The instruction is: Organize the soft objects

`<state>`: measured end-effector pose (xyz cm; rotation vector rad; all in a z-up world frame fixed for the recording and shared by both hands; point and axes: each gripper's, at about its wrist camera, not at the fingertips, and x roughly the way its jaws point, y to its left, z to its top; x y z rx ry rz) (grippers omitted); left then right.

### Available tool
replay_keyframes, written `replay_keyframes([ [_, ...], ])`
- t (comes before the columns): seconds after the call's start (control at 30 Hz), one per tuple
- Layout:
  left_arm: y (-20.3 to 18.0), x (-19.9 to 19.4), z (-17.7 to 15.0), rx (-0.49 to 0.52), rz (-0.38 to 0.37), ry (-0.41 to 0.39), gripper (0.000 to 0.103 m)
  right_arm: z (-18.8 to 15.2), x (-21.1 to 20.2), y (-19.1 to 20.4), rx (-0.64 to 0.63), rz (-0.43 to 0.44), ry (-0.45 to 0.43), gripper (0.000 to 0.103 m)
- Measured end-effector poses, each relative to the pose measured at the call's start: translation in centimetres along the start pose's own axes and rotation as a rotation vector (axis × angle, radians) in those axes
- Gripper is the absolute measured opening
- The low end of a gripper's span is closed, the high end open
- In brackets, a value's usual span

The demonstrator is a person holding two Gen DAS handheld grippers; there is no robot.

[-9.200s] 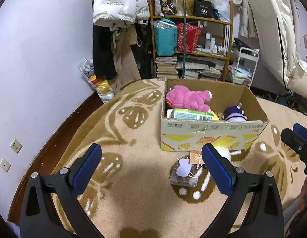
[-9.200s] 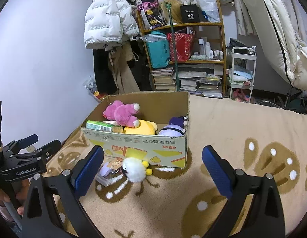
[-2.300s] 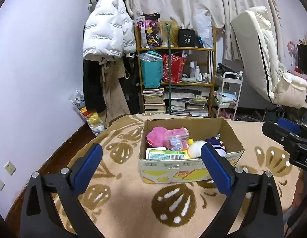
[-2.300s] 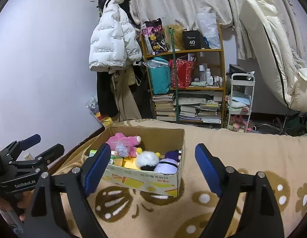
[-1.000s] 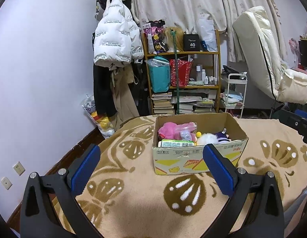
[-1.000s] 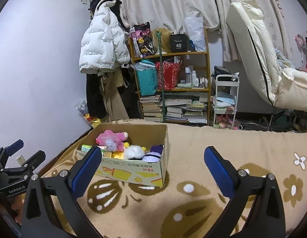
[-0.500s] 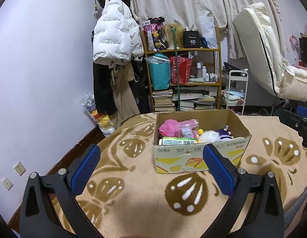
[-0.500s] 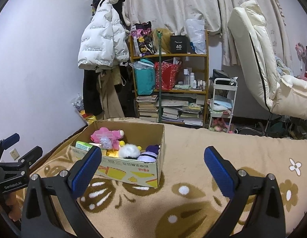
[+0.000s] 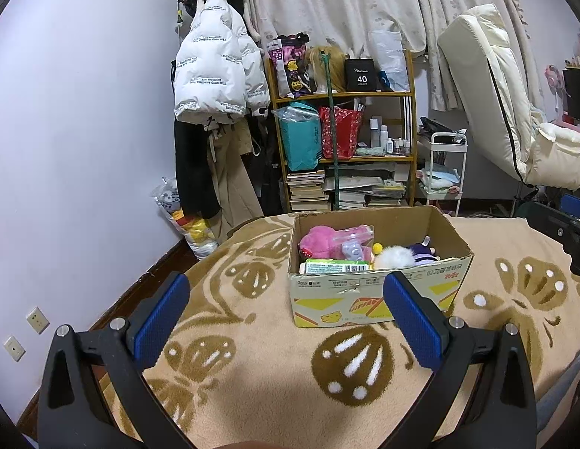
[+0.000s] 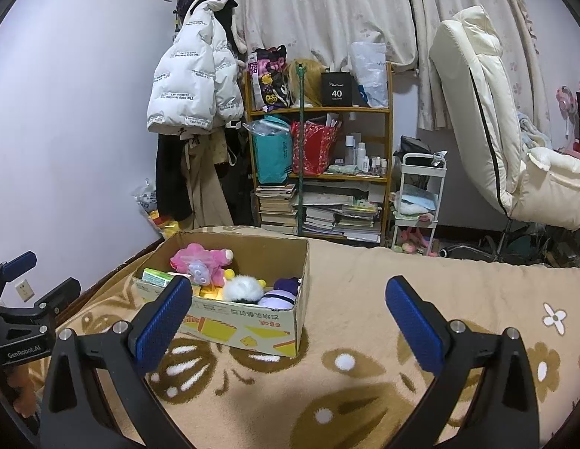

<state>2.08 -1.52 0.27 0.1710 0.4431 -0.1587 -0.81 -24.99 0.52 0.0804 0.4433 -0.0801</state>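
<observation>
Far left in the right wrist view: left gripper [image 10: 31, 276], fingers spread and empty, black body stamped "GenRobot.AI", held over the blanket's [image 10: 365, 385] edge. Behind it on the wall, hung white puffer jacket [image 10: 191, 91] covered in repeated small print, only partly legible ("The only leading..."). Next, wooden shelf [image 10: 316, 172]: black box [image 10: 336, 89] marked "40" on top, teal bag [image 10: 273, 149] and red bag [image 10: 314, 147] below, stacked books [image 10: 277, 205] at the bottom. On the tan blanket with brown patterning, open cardboard box [image 10: 230, 321] with yellow graphics and red and black printed characters along its front, too small to read. Inside, left to right: green-and-white carton [image 10: 157, 277] against the front wall, barcode visible in the left wrist view; pink plush [image 10: 211, 258] with a clear bagged toy [image 10: 198, 271] lying on it; yellow plush [image 10: 209, 292] mostly hidden; white fluffy plush [image 10: 243, 288]; purple plush [image 10: 280, 293] at the right end. All soft toys in the box, none on the blanket. Right gripper [image 10: 288, 314] released, blue pads wide apart, nothing between them, well short of the box. Further right, white trolley [image 10: 419, 202] and cream recliner [image 10: 495, 119].
</observation>
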Motion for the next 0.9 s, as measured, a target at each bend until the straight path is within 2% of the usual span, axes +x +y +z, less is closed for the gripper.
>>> replay_keyframes([
  [0.9, 0.08, -0.26, 0.05, 0.003, -0.013, 0.002, 0.102, 0.00, -0.01, -0.17, 0.001, 0.000, -0.001, 0.103],
])
